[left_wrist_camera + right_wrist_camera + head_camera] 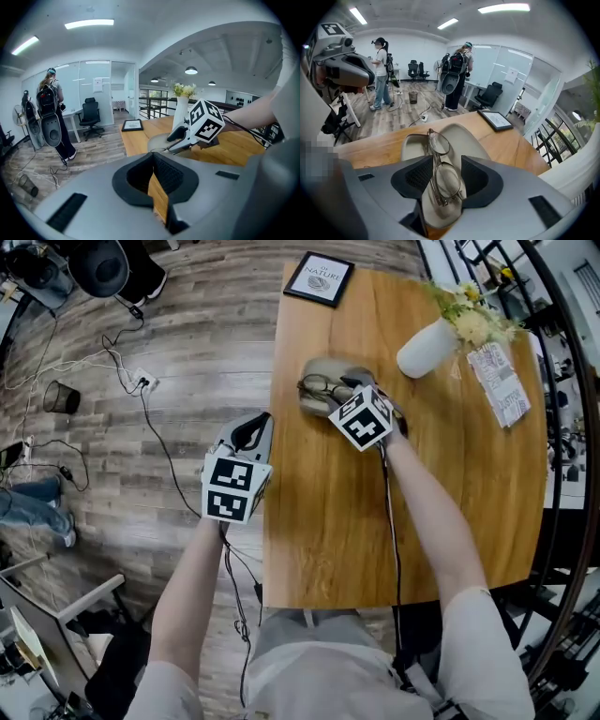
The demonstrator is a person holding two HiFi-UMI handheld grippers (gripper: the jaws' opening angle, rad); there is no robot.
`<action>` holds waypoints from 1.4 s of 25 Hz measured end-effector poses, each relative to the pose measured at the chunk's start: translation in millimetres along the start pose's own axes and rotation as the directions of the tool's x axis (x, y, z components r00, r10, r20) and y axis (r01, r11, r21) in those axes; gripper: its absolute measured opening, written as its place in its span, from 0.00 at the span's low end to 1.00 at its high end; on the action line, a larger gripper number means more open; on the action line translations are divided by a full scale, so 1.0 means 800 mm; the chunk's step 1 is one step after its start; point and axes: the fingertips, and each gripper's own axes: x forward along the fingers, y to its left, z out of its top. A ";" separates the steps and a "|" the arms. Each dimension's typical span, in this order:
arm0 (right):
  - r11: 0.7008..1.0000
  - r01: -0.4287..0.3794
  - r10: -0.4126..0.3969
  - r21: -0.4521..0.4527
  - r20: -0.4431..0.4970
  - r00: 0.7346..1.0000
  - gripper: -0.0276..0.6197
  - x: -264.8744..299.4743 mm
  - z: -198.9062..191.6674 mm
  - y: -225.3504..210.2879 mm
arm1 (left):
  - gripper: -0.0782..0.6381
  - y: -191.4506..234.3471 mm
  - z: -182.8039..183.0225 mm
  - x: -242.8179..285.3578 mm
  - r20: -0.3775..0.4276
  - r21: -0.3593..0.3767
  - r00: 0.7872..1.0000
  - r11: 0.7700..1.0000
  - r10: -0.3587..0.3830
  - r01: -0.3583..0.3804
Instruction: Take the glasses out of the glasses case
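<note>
A grey glasses case (323, 369) lies open on the wooden table (328, 521), with thin-rimmed glasses (322, 386) resting across it. My right gripper (350, 387) points down at the case from the near side. In the right gripper view the glasses (440, 164) lie on the case (461, 138), one lens between the open jaws of my right gripper (443, 165) with a little gap on each side. Off the table's left edge, over the floor, my left gripper (251, 430) hangs. Its fingertips meet with nothing between them in the left gripper view, where the left gripper (153, 166) faces the case (158, 140).
A framed picture (319, 278) lies at the table's far edge. At the far right lie a tipped white vase with flowers (427, 348) and a printed leaflet (500, 382). A black railing (572, 427) runs along the right. Cables (141, 385) trail on the floor at left.
</note>
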 end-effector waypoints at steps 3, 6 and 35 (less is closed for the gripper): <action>0.997 -0.023 0.020 -0.068 -0.040 0.999 0.37 0.014 -0.010 0.011 | 0.13 -0.002 -0.002 0.000 0.000 -0.021 1.000 1.000 -0.003 0.003; 0.990 -0.028 0.018 -0.141 -0.071 0.997 0.37 0.024 -0.017 0.023 | 0.13 -0.001 -0.005 -0.001 -0.002 -0.043 1.000 0.999 0.000 0.000; 0.972 0.186 -0.231 0.146 0.421 0.877 0.14 -0.306 0.141 -0.085 | 0.13 -0.015 0.169 -0.130 0.189 0.017 0.978 0.996 0.088 -0.093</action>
